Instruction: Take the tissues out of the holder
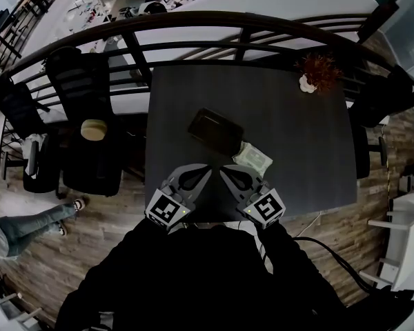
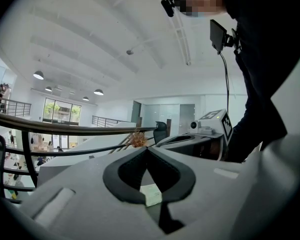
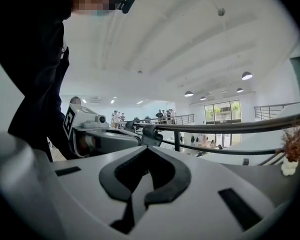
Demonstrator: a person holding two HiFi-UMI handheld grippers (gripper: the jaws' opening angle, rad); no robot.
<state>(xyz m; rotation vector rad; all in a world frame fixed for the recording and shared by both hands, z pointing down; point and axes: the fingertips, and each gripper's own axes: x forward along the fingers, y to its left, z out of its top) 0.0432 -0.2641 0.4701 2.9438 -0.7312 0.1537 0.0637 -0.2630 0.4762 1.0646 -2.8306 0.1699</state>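
Seen shut and empty: left claw (image 1: pixel 199 173), right claw (image 1: pixel 229 174); tissue pack (image 1: pixel 252 158), lower centre, could be knocked off counter (image 1: pixel 297 136) edge.

the hall was bright and evenly lit by round ceiling lamps (image 2: pixel 38 75) and far windows (image 2: pixel 62 111). strong fisheye bending curved the railing (image 1: pixel 193 23), and each frame's corners fell to black. the dark table (image 1: pixel 297 129) looked dull and soft-shadowed.
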